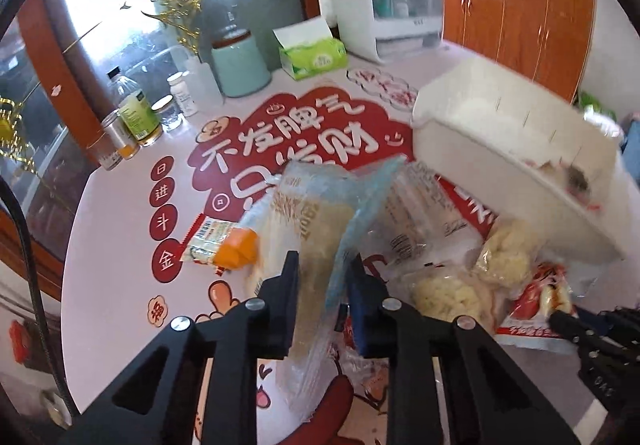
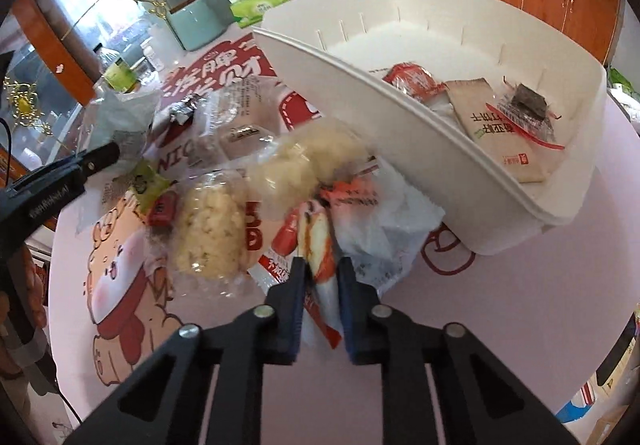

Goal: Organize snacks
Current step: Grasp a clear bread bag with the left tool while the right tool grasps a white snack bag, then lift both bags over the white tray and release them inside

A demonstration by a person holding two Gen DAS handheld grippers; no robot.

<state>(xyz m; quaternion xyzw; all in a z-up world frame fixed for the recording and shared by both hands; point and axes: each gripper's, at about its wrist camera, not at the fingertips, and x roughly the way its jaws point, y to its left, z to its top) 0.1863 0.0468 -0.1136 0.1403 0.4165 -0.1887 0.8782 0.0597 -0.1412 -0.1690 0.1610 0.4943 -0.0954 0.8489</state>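
Pink tabletop (image 2: 500, 325) with red lettering and a cartoon print carries the whole job, and the white bin (image 2: 400, 133) on it is the landmark. Inside the bin lie only a few snacks: an orange packet (image 2: 412, 79), a brown sachet (image 2: 500, 133) and a dark wrapped square (image 2: 528, 105). Most of its floor is bare, so I judge the sorting barely begun.

Much more waits outside. Just in front of the bin's near wall sits a loose heap: two puffed rice cakes (image 2: 212, 233) in clear wrap, a bread pack (image 2: 236, 125) beyond them, a small green packet (image 2: 148, 183) and crumpled plastic.

The right gripper (image 2: 320, 277) has pinched narrow onto a red-and-white packet (image 2: 316, 241) at the heap's near edge, close below the bin's corner. The left gripper (image 1: 324, 273) is likewise closed down, onto a clear bag (image 1: 304, 229) holding something pale, on the side of the heap away from the bin; the bag looks raised off the table.

Both held packs have yet to reach the bin, and the rest of the heap follows. Bottles (image 1: 136, 121), a mint canister (image 1: 240, 65) and a tissue box (image 1: 312, 53) stand well behind the bin, apart from the snacks.
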